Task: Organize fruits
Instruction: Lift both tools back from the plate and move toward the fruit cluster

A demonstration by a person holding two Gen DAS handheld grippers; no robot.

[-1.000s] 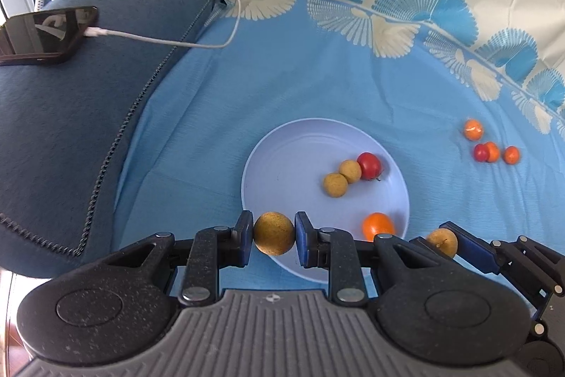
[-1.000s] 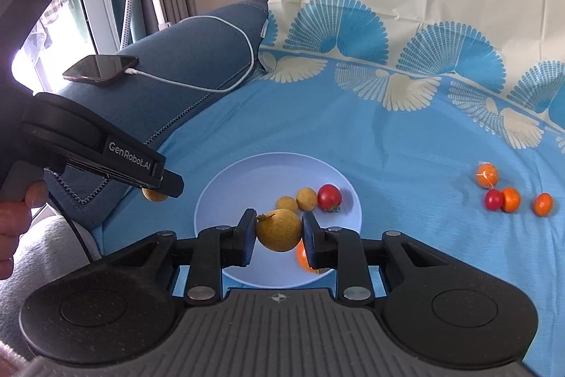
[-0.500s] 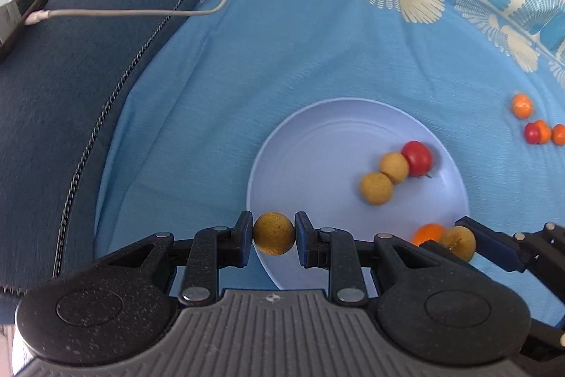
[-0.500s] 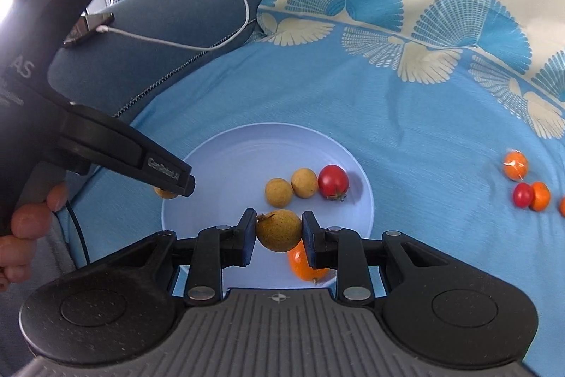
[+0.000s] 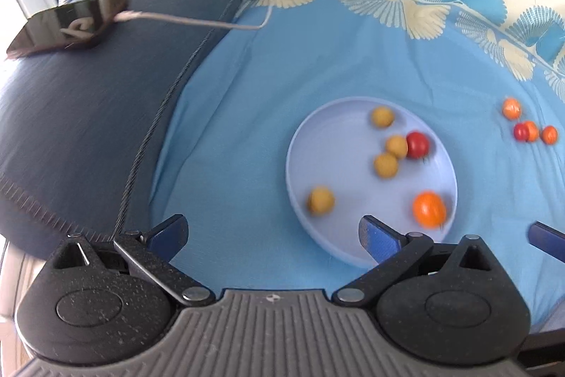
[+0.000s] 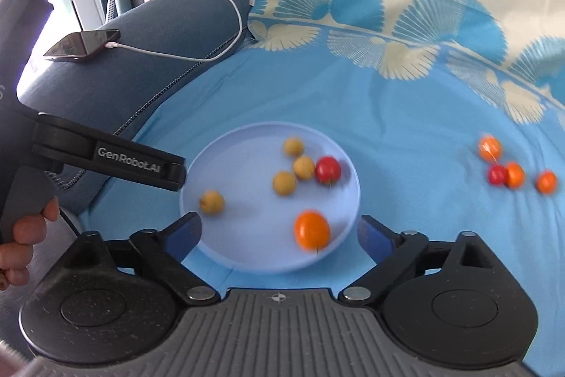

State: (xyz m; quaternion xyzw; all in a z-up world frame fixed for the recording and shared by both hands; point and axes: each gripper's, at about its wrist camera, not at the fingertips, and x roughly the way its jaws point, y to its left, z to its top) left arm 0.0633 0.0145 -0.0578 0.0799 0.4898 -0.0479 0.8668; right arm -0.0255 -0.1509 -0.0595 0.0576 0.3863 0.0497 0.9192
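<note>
I hold both grippers pitched down over the plate (image 6: 348, 165): left gripper (image 5: 273, 232) and right gripper (image 6: 279, 234) fingers opening, empty. Nearest yellow fruit (image 6: 212, 202) rests at the plate's 9 o'clock.

i'm seeing motion blur smearing the fruits in the plate (image 6: 344, 218) and the small red and orange ones (image 6: 513, 174) on the cloth. the phone (image 5: 67, 23) is blurring too. the right gripper's far finger (image 5: 547, 241) is getting cut off at the frame edge.
</note>
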